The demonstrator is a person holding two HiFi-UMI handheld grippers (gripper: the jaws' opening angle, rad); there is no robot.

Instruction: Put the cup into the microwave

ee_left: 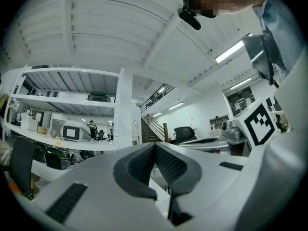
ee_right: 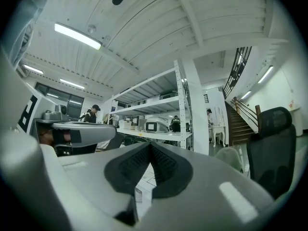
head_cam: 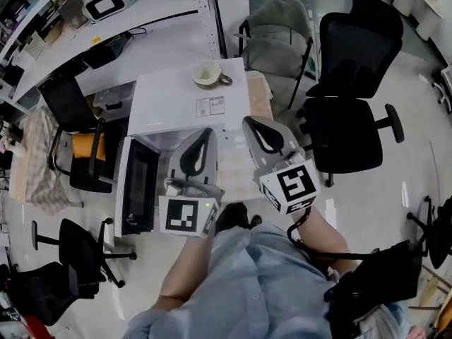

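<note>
A cream cup (head_cam: 210,74) with a handle stands on the far part of the white microwave's top (head_cam: 176,104), seen only in the head view. The microwave's dark-windowed door (head_cam: 138,186) hangs swung open at the left, toward me. My left gripper (head_cam: 205,133) and right gripper (head_cam: 247,123) are held side by side over the near edge of the microwave, pointing level and short of the cup. In the left gripper view the left gripper (ee_left: 155,146) has its jaws closed together with nothing between them. The right gripper (ee_right: 150,145) is closed and empty too.
Two black office chairs (head_cam: 349,90) and a grey chair (head_cam: 279,34) stand to the right of the microwave. More black chairs (head_cam: 70,111) are at the left. White shelving (head_cam: 106,20) with equipment runs along the far left. A pale tabletop (head_cam: 240,171) shows under the grippers.
</note>
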